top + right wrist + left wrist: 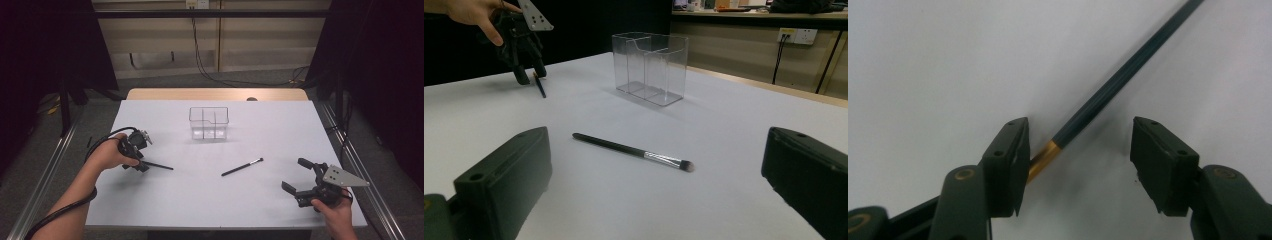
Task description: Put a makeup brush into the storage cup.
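A dark-handled brush with a gold ferrule [1118,75] lies on the white table [210,200] at the left [159,165]. My left gripper [141,165] points down over its ferrule end. In the left gripper view its jaws [1080,125] straddle the brush; the left pad is against the gold band and the right pad stands well off. The right gripper view shows that gripper [526,75] and brush [540,85] far off. A second brush with a silver ferrule [242,167] lies mid-table [634,150]. My right gripper [292,173] rests open at the front right, its jaws [657,137] wide and facing this brush.
A clear two-compartment plastic holder [209,122] stands at the table's middle back [650,67]. A wooden strip [215,94] borders the far edge. Metal rails and cables run along the floor at both sides.
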`<act>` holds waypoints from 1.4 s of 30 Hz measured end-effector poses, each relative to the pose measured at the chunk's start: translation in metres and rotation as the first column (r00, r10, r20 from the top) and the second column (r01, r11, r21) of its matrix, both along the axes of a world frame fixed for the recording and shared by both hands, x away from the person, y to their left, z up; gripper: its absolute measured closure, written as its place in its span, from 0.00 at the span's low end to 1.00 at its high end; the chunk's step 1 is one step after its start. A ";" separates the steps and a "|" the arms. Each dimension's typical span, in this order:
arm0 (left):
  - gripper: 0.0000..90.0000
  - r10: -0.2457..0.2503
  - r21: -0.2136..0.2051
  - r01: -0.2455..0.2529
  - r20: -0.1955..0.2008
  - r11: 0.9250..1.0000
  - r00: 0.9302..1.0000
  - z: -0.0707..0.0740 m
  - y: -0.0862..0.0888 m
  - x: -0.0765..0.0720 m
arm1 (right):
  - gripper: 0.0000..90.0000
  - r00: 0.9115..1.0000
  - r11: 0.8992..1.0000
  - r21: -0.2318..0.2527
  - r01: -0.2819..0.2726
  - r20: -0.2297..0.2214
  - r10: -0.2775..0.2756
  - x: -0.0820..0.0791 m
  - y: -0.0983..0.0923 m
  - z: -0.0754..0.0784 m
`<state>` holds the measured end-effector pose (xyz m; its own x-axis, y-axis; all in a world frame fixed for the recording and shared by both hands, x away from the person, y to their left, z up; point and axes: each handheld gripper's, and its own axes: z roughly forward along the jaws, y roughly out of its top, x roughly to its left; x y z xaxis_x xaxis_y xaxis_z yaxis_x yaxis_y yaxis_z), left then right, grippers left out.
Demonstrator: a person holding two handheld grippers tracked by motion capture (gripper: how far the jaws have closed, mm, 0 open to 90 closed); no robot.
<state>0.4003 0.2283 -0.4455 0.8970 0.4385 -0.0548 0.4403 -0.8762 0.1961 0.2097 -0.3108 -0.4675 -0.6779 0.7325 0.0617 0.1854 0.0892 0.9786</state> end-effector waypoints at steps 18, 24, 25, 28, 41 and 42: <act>0.93 -0.066 0.064 0.068 -0.041 0.996 0.997 0.002 -0.001 -0.002 | 0.00 1.000 1.000 -0.007 0.001 -0.002 -0.001 -0.001 0.000 -0.001; 0.93 -0.074 0.105 0.076 -0.028 0.992 0.997 0.000 -0.007 -0.004 | 0.00 1.000 1.000 -0.011 0.000 -0.003 0.000 -0.001 0.000 0.000; 0.93 -0.071 0.108 0.074 -0.026 0.991 0.997 0.000 -0.008 -0.005 | 0.00 1.000 1.000 -0.012 -0.001 -0.002 0.001 0.000 0.000 0.000; 0.93 -0.060 0.125 0.063 -0.033 0.990 0.998 0.001 -0.009 -0.004 | 0.00 1.000 1.000 -0.015 -0.003 -0.002 0.003 -0.001 0.000 0.000; 0.94 0.016 0.066 -0.015 -0.021 0.998 1.000 0.004 -0.006 -0.007 | 0.00 1.000 1.000 -0.022 -0.002 -0.006 0.001 0.000 0.000 -0.001; 0.94 0.009 0.055 -0.008 -0.022 0.998 1.000 0.005 -0.008 -0.008 | 0.00 1.000 1.000 -0.021 -0.001 -0.005 0.001 0.000 0.000 -0.001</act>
